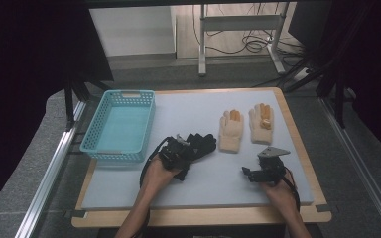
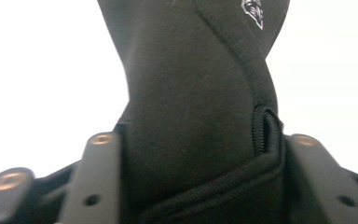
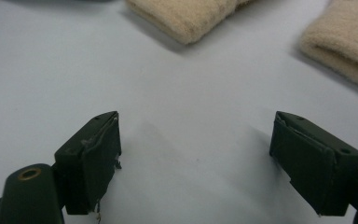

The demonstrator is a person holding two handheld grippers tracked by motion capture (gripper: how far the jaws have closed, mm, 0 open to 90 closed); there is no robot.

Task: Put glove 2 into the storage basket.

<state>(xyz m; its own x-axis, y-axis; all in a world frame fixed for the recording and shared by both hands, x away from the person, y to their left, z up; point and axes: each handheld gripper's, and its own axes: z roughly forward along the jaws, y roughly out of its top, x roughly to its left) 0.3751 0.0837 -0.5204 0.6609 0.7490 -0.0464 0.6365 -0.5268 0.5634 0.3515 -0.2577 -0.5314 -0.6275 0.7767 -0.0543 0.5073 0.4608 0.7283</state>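
Note:
A black glove [image 1: 202, 144] lies on the pale grey mat [image 1: 213, 186], fingers pointing right. My left gripper [image 1: 182, 149] is shut on its cuff end. In the left gripper view the dark fabric [image 2: 191, 84] fills the space between the two jaws of the left gripper [image 2: 191, 158], with the ribbed hem bunched against the right one. To the right, my right gripper [image 1: 255, 171] rests low over the mat. It is open with nothing between the jaws of the right gripper [image 3: 196, 158]. Ahead of it lie two cream gloves [image 1: 230, 131] [image 1: 261, 124], their cuffs [image 3: 191, 16] [image 3: 345, 51] facing it.
A turquoise plastic basket [image 1: 144, 124] with nothing in it stands at the mat's left side, just left of my left hand. The mat sits on a wooden board [image 1: 297, 215]. Metal rails run along both sides of the table.

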